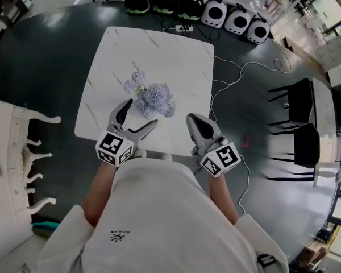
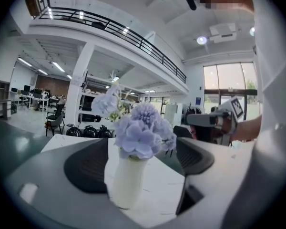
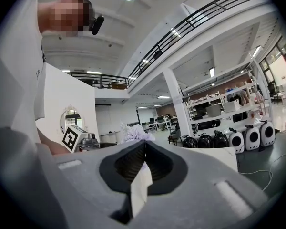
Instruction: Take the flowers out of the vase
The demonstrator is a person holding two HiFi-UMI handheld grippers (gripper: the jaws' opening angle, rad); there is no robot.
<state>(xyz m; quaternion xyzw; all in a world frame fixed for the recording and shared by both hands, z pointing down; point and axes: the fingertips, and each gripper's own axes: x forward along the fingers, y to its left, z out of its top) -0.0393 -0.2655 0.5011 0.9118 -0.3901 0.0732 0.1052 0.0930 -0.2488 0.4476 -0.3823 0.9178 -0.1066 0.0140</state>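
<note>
A small white vase (image 2: 128,181) stands upright on the white marble table (image 1: 170,53) and holds a bunch of pale lavender flowers (image 2: 139,131). The head view shows the flowers (image 1: 153,98) from above, near the table's front half. My left gripper (image 1: 142,112) is open, its dark pads (image 2: 88,166) wide apart. The vase stands between the jaws, and neither pad presses on it. My right gripper (image 1: 193,120) hovers at the table's front right edge, jaws shut with nothing in them. In the right gripper view its closed tips (image 3: 144,145) point toward the flowers (image 3: 133,132).
A row of black and white dome-shaped carriers (image 1: 216,13) lines the floor beyond the table. A power strip (image 1: 183,28) and white cable (image 1: 238,73) trail off the far right corner. Black chairs (image 1: 298,129) stand to the right, and white carved furniture (image 1: 11,152) to the left.
</note>
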